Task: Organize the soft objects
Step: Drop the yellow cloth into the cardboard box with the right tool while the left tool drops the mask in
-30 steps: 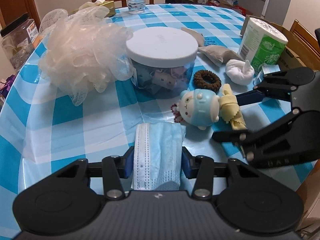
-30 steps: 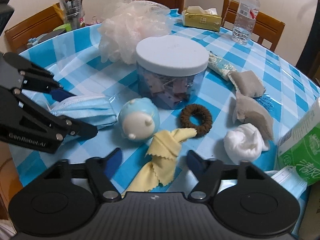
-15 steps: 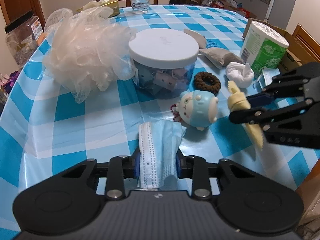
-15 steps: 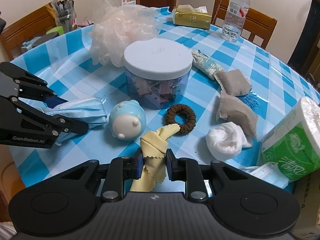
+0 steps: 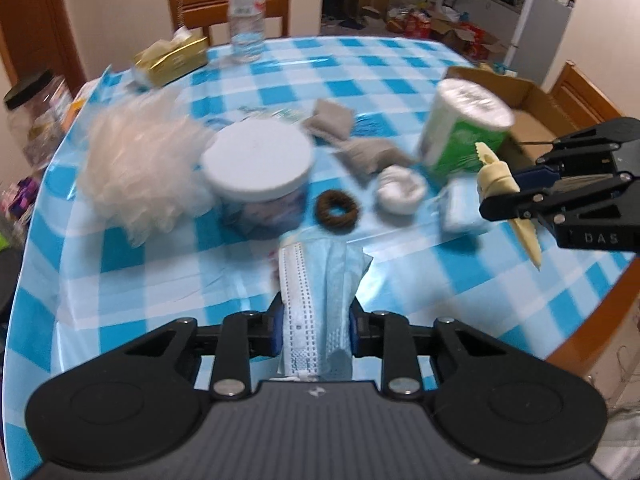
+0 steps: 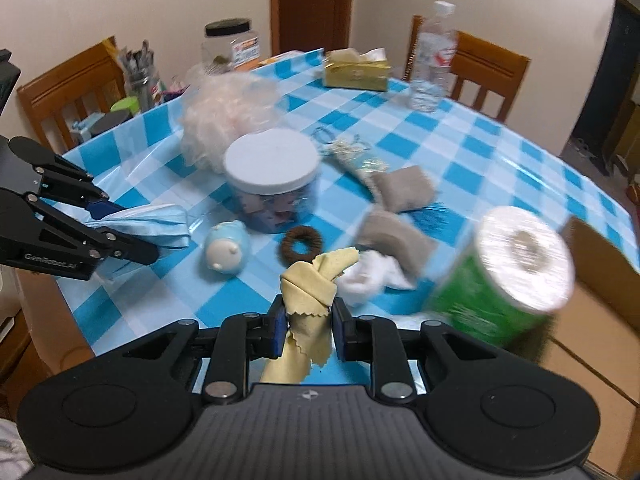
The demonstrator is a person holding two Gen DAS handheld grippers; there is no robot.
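Left tongs (image 5: 315, 326) are clamping the mask (image 5: 316, 292), lower centre of the left view, lifted off the tabletop (image 5: 140, 280). Right tongs (image 6: 306, 326) are pinching the yellow cloth (image 6: 310, 280), lower centre of the right view. Risks: cloth tail is dangling below the tongs and could be snagging the roll (image 6: 508, 276) at right or the box (image 5: 520, 108); mask is held only by one end and could be slipping out. Both views are blurring, so aim is uncertain.

The surface (image 5: 400, 64), under a blue-checked cloth, carries a white-lidded jar (image 5: 258, 164), bath puff (image 5: 136, 172) and hair tie (image 5: 337, 212) ahead of the left tongs (image 5: 316, 322); a paper roll (image 6: 508, 276) stands right of the right tongs (image 6: 308, 326).
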